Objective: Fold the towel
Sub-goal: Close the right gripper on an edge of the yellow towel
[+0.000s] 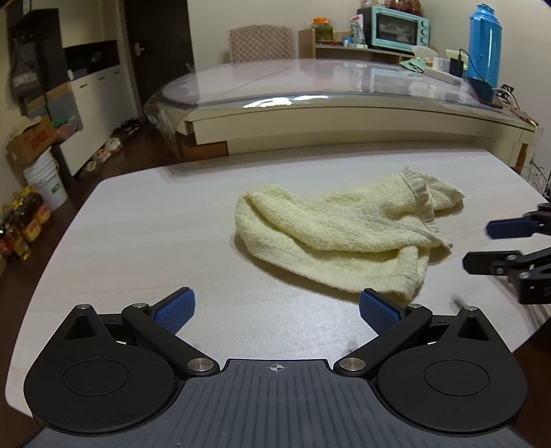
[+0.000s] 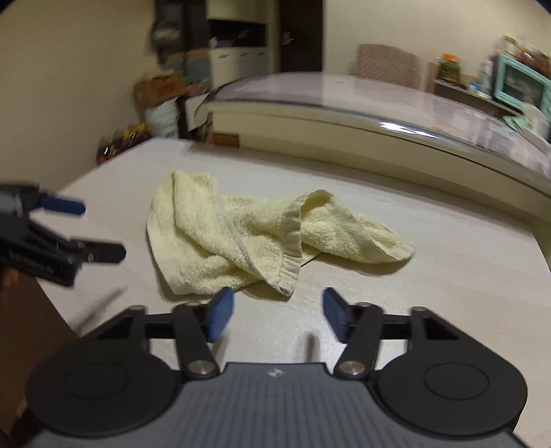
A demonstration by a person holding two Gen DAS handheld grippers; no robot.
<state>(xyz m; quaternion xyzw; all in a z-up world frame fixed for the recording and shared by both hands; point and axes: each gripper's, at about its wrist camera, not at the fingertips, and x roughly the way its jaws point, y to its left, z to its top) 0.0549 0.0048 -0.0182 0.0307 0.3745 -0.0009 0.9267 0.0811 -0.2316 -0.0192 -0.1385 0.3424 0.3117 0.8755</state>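
A pale yellow towel (image 1: 339,234) lies crumpled in a loose heap on the light wooden table (image 1: 137,241). It also shows in the right wrist view (image 2: 241,241). My left gripper (image 1: 275,312) is open and empty, just short of the towel's near edge. My right gripper (image 2: 277,317) is open and empty, close to the towel's near hem. The right gripper also shows at the right edge of the left wrist view (image 1: 482,246), beside the towel. The left gripper shows at the left edge of the right wrist view (image 2: 100,229).
A second table with a glossy cover (image 1: 327,86) stands behind. It carries a blue thermos (image 1: 484,44), a teal toaster oven (image 1: 396,29) and clutter. A white bucket (image 1: 46,182), boxes and bottles (image 1: 20,227) stand on the floor at the left.
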